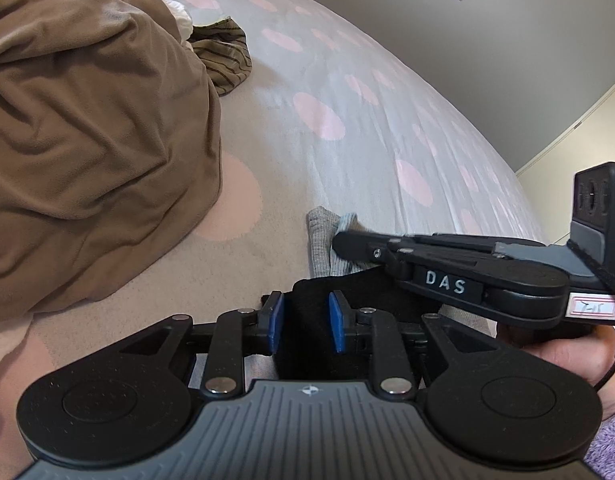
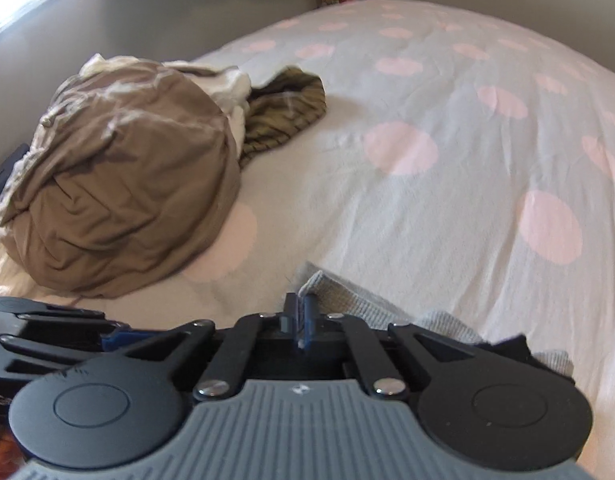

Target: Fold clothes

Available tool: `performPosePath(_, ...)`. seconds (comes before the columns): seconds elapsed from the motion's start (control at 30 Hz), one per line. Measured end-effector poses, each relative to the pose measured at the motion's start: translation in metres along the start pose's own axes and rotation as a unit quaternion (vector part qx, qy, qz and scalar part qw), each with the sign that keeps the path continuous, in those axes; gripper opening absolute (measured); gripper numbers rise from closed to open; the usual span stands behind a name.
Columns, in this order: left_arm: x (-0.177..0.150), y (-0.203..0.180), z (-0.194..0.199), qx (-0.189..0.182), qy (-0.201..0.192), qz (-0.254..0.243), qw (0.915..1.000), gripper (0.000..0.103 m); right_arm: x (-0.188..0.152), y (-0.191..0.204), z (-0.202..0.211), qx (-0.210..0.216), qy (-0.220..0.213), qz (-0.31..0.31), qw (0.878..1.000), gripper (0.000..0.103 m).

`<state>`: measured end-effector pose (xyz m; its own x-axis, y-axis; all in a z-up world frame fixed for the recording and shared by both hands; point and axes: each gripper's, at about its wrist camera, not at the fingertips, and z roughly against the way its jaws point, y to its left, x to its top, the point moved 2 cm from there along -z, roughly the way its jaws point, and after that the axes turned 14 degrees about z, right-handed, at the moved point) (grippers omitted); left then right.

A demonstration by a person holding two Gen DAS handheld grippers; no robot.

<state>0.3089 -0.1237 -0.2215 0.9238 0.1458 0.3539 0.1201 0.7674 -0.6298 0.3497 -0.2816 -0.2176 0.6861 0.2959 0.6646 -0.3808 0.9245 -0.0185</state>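
My left gripper (image 1: 306, 322) stands partly open over a black cloth (image 1: 307, 312) lying between its blue pads; my right gripper (image 2: 300, 322) pinches the grey ribbed knit garment's (image 2: 349, 292) edge on the dotted bedspread (image 2: 387, 208)

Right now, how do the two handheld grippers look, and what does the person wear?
Both grippers are black, with two round discs and a ribbed grey plate at the base. The left gripper has blue pads on its fingers. The right gripper bears a white "DAS" marking, a handwritten label and a boxy black camera at its rear, with a thin black cable. A purple knitted sleeve shows at the corner.
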Motion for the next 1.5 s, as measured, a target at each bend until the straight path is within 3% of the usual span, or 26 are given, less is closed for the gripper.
performPosePath(0.07,0.0,0.0,0.0,0.0,0.0,-0.001,1.0,0.022,0.008,0.005,0.0,0.003,-0.008,0.013,1.0,0.003)
performPosePath(0.3,-0.003,0.0,-0.001,0.001,0.0,-0.006,1.0,0.028,0.006,0.006,-0.02,0.004,0.027,0.001,1.0,0.003)
performPosePath(0.37,-0.003,-0.001,0.001,0.001,-0.003,-0.008,1.0,0.032,0.006,0.005,-0.011,0.005,0.021,0.001,1.0,0.008)
performPosePath(0.43,-0.004,-0.002,0.004,0.004,-0.011,-0.008,0.9999,0.054,0.005,0.004,0.004,-0.001,0.009,0.004,1.0,0.009)
performPosePath(0.57,-0.007,0.001,0.014,0.002,-0.019,0.015,0.9997,0.058,-0.007,-0.001,0.044,-0.021,-0.019,-0.001,1.0,0.014)
performPosePath(0.6,-0.008,0.004,0.017,-0.001,-0.018,0.028,0.9995,0.06,-0.013,-0.004,0.054,-0.027,-0.024,-0.006,0.999,0.016)
performPosePath(0.7,-0.012,0.011,0.02,-0.014,-0.002,0.067,0.9977,0.061,-0.037,-0.012,0.083,-0.049,-0.035,-0.026,0.998,0.038)
performPosePath(0.87,-0.019,0.016,0.015,-0.017,0.023,0.088,0.9957,0.062,-0.088,-0.031,0.118,-0.068,-0.032,-0.09,0.993,0.048)
performPosePath(1.1,-0.026,0.016,0.002,-0.032,0.035,0.086,0.9951,0.062,-0.145,-0.057,0.129,-0.044,-0.033,-0.21,0.976,0.049)
performPosePath(1.5,-0.012,0.003,-0.027,-0.061,0.013,0.043,0.9971,0.061,-0.162,-0.096,0.093,0.044,-0.074,-0.334,0.939,0.05)
